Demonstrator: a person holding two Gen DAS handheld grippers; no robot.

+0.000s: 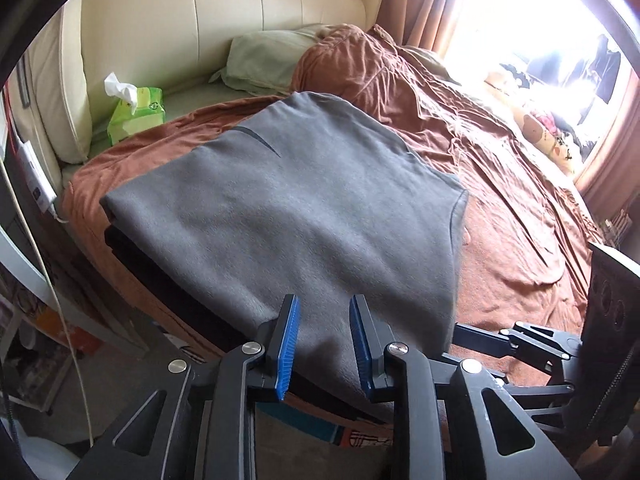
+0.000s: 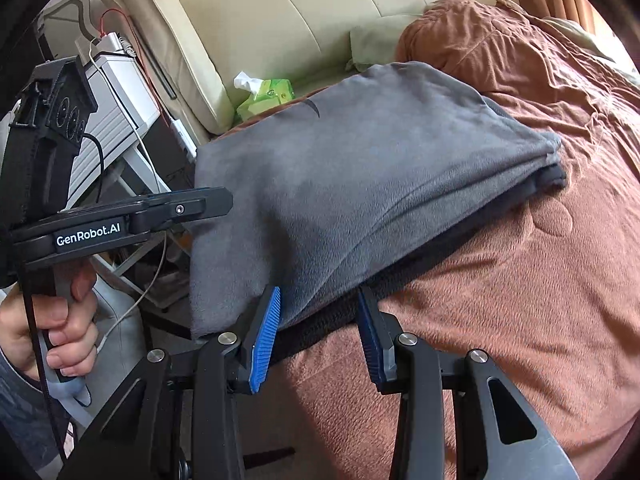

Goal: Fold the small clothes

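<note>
Grey and soft, the folded top [image 1: 288, 216] lies on the near left part of a big bed with a brown blanket [image 1: 500, 240]. Its near edge hangs a little over the side of the bed, and a darker layer [image 2: 400, 280] peeks out from under it along that edge. The left gripper [image 1: 324, 344] hangs over this near edge with its blue pads [image 1: 290, 344] apart; the grey cloth shows in the gap, but I cannot tell if the pads touch it. The right gripper [image 2: 318, 338] is at the near right part of the same edge, also with its pads apart, and the hem of the top and the dark layer run between them. Here too I cannot tell if the pads press on anything. A hand [image 2: 52, 320] holds the handle of the left gripper at the left of the right wrist view. To the right of the top the brown blanket is wide and free, with only wrinkles on it. Far off there is a cream headboard [image 1: 224, 12], a green pillow [image 1: 268, 60] and a green tissue pack [image 1: 136, 114]. On the far right a window [image 1: 540, 40] is so bright that the things near it are hard to make out. The round dark rim of each picture cuts off the corners, and the stuff beside the bed on the left is dim and jumbled.
</note>
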